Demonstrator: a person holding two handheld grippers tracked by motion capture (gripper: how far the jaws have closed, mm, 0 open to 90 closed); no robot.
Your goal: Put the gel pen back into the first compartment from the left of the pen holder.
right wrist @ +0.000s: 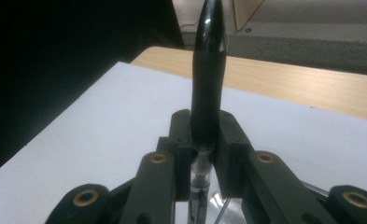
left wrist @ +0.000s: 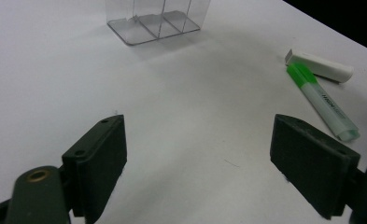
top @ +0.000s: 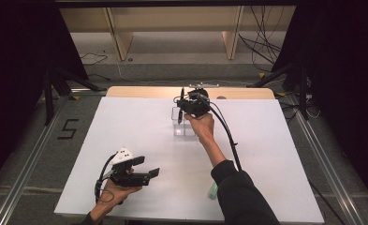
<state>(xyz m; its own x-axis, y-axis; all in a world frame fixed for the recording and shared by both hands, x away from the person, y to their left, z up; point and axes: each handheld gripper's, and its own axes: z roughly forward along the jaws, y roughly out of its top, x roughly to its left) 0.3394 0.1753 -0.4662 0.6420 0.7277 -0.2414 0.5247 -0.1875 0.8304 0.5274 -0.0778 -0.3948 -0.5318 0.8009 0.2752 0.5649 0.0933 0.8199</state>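
A: Your right gripper (top: 187, 104) hangs over the clear organizer (top: 182, 127) near the tabletop's (top: 125, 126) far edge, jaws clamped on a black pen (right wrist: 208, 74) held upright. By the look of it, you are at the placing step: the pen stands above 1 of the compartments, not yet released.

B: And next?

A: Likely a straight descent, tip centred over 1 slot, then part the jaws. Your left gripper (top: 146, 168) rests low at the near-left, jaws wide apart and empty.

B: What do the views add?

A: The left gripper view gives you 3 compartments in the organizer (left wrist: 155, 21), plus a green highlighter (left wrist: 321, 100) and a white cap (left wrist: 319, 65) lying touching. The right gripper view gives the clamp on the pen's barrel.
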